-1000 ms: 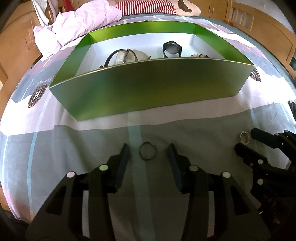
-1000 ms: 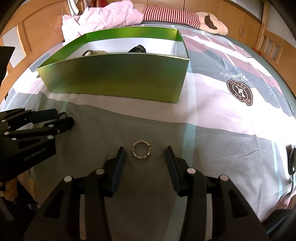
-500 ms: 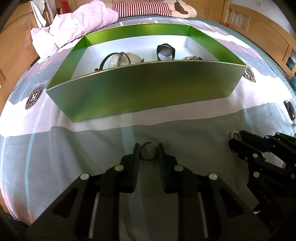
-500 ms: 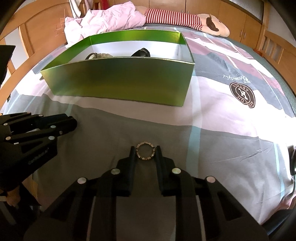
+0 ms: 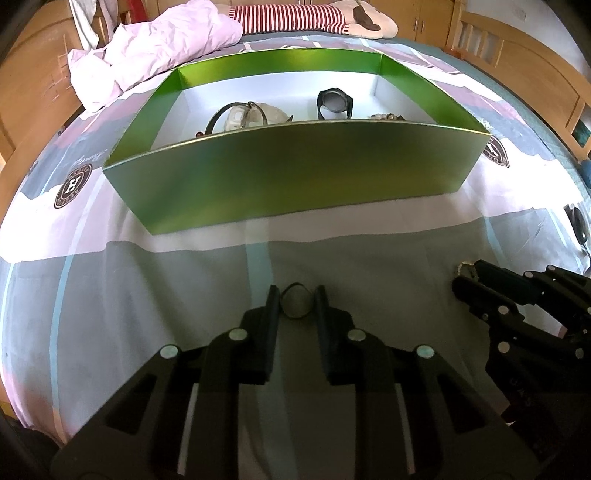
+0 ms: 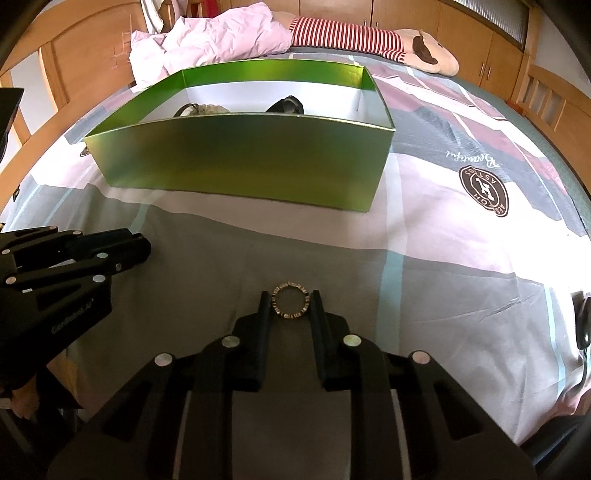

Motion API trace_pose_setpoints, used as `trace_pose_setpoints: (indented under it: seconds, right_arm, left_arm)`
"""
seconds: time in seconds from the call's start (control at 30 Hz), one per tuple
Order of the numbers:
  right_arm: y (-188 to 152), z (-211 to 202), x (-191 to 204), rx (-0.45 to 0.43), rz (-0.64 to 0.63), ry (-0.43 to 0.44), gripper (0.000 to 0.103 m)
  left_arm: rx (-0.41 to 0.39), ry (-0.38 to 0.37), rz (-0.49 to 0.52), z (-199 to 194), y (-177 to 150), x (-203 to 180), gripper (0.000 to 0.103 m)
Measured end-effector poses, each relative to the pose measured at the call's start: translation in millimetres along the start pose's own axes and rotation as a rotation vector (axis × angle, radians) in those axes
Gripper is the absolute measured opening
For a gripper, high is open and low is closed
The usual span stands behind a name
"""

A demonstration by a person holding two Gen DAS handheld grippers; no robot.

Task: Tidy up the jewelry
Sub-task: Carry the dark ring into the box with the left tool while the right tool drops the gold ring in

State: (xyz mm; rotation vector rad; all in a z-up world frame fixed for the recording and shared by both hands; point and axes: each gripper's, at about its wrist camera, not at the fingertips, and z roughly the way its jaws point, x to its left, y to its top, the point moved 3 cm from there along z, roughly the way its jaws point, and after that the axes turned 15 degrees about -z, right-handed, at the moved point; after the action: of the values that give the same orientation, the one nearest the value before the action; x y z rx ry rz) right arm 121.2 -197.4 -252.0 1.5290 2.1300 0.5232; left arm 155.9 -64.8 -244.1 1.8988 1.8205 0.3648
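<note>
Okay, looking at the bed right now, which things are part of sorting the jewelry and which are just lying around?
Part of the job:
dark ring in left gripper
studded ring in right gripper
green box
watches inside it

Just lying about:
pink quilt
striped plush toy

Sunlit bed [image 5: 110, 280] between wooden cabinets [image 6: 461, 33].

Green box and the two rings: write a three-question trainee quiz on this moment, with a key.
1. True or false: the left gripper is shut on the dark ring.
2. What does the right gripper hold? A) a watch B) the studded ring C) nothing
3. Fill in: the black watch lies inside the ___.

Key: 1 true; 2 B; 3 green box.
</note>
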Motion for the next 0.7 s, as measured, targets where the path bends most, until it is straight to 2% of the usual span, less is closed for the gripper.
trace_pose_setpoints:
  seconds: [0.2, 0.3, 0.47, 0.7]
  right_arm:
    - [1, -4, 1, -0.007, 0.003, -0.007, 0.021]
    - [10, -19, 0, -0.046, -0.003, -0.022, 0.021]
    - [43, -62, -10, -0.165, -0.003, -0.068, 0.021]
    - [122, -132, -37, -0.380, -0.004, -0.114, 0.021]
  left_arm:
    - [0.004, 0.012, -0.014, -1, -2, 3, 0.019]
    - [-0.024, 0.024, -0.022, -13, 3, 4, 0.019]
    - [-0.142, 0.025, -0.049, -57, 34, 6, 0.019]
    - [-0.316, -0.009, -0.090, -121, 106, 6, 0.019]
